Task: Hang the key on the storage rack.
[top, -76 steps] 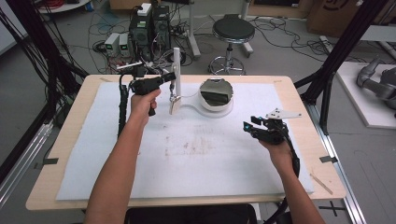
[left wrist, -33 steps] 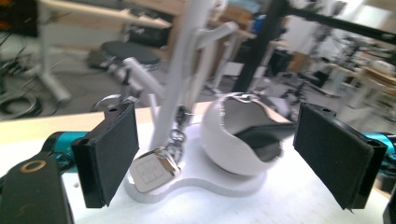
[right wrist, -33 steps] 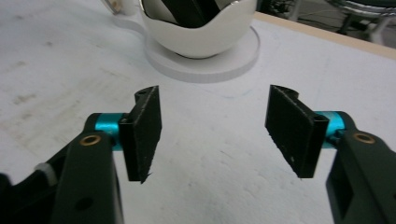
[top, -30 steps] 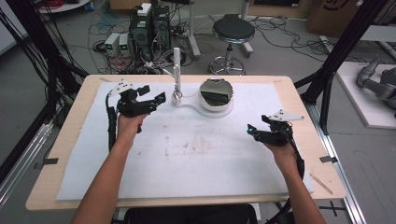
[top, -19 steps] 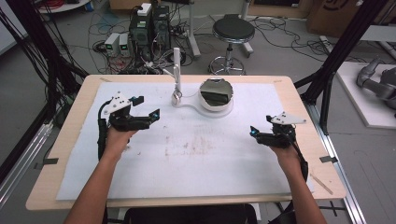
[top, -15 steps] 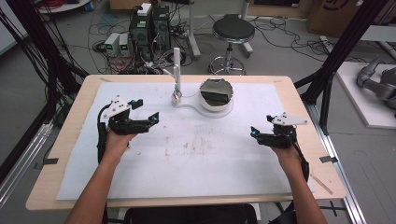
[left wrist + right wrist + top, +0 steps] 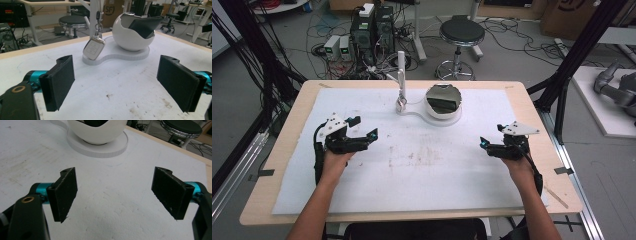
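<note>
A white stand [image 7: 427, 112] sits at the far middle of the white-covered table [image 7: 422, 190]. From its upright post [image 7: 401, 70] a silver key fob [image 7: 401, 103] hangs on a ring. The stand's round white bowl [image 7: 443, 102] holds a dark flat slab [image 7: 443, 96]. My left gripper [image 7: 363, 127] hovers open over the left of the table, empty, aimed at the key fob [image 7: 94, 48] and the bowl [image 7: 130, 37]. My right gripper [image 7: 492, 135] is open and empty at the right, facing the bowl [image 7: 97, 130] and the stand's base [image 7: 100, 148].
Faint brown stains [image 7: 417, 157] mark the sheet between the grippers. Beyond the far edge stand a black stool [image 7: 461, 35], computer boxes [image 7: 372, 30] and loose cables. Black frame legs [image 7: 572, 65] rise at the right, with a grey robot arm [image 7: 617, 90] on a platform.
My left gripper has drawn back from the post toward the near left, leaving the key fob hanging there. The right gripper has shifted slightly nearer the person.
</note>
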Motion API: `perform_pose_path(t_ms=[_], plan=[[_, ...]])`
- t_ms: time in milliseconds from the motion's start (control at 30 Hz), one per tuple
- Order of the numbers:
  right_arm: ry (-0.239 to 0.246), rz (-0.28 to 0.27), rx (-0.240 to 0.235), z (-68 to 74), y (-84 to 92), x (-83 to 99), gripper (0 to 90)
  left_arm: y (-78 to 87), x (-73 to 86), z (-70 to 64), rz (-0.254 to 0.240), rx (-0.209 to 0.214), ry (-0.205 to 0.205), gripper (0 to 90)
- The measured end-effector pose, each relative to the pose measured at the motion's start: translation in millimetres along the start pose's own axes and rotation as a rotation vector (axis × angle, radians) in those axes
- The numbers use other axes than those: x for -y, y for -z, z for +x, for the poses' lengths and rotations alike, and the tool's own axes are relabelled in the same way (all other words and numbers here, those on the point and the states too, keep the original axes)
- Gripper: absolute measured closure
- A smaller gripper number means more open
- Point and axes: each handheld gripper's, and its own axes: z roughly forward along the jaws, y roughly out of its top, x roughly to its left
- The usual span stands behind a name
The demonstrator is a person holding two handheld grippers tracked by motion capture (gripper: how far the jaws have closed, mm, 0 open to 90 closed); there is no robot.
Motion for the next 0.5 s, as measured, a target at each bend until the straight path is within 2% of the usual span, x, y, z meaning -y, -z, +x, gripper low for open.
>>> perform_pose_path(t_ms=[200, 300, 367, 500], plan=[[0.004, 0.005, -0.004, 2.8, -2.2, -0.7, 21.3, 2.3, 2.4, 1.0, 0.002, -0.004, 0.009, 14.6], [0.004, 0.008, -0.007, 3.3, -3.1, -0.1, 21.3, 3.7, 2.9, 1.3, 0.002, -0.014, 0.008, 14.6], [0.004, 0.005, -0.005, 2.8, -3.5, 0.1, 21.3, 4.7, 3.3, 0.9, -0.003, -0.036, -0.002, 14.8], [-0.003, -0.001, -0.001, 2.3, -3.3, -0.1, 21.3, 6.0, 3.4, 2.0, -0.016, -0.04, 0.014, 14.8]])
